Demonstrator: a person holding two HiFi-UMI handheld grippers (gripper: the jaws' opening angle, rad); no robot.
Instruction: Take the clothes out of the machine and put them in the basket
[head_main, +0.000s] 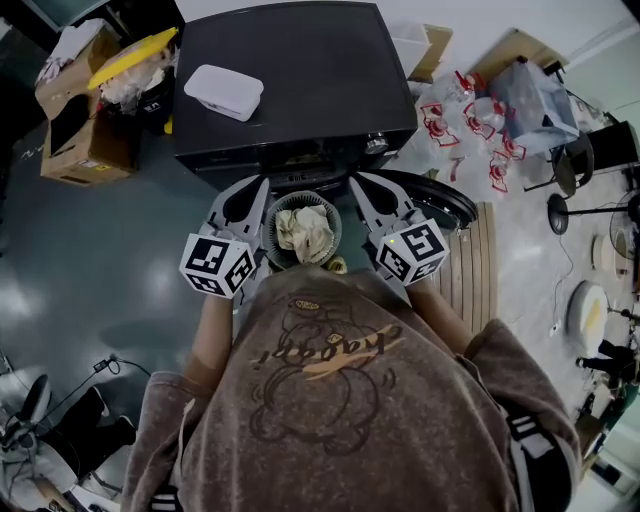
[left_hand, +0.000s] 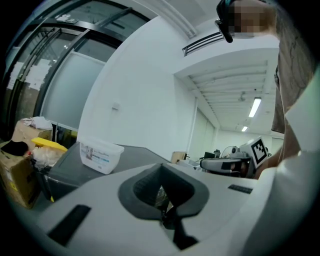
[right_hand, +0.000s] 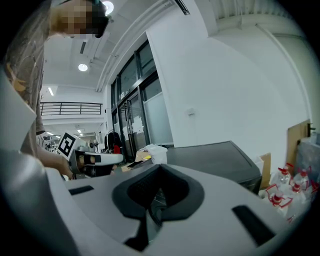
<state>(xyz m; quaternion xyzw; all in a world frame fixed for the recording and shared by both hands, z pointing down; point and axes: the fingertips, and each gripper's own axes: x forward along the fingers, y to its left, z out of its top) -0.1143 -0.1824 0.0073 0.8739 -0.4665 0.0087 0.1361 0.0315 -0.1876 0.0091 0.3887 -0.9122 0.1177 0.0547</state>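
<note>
From the head view, a dark washing machine (head_main: 290, 80) stands ahead, its round door (head_main: 432, 203) swung open to the right. In front of it on the floor sits a round basket (head_main: 271, 238) holding cream clothes (head_main: 305, 232). My left gripper (head_main: 262, 184) hangs at the basket's left side and my right gripper (head_main: 356, 182) at its right, both pointing at the machine's front. Each one's jaws meet with nothing between them. In the left gripper view the left gripper (left_hand: 161, 172) faces over the machine top (left_hand: 127, 157). The right gripper (right_hand: 159, 173) looks the same in its own view.
A white lidded plastic box (head_main: 224, 90) lies on the machine top. Cardboard boxes (head_main: 85, 125) with clutter stand to the left. Water bottles (head_main: 478, 130) and a bag lie to the right, beside a wooden slatted board (head_main: 477, 262). A person's brown shirt (head_main: 330, 400) fills the foreground.
</note>
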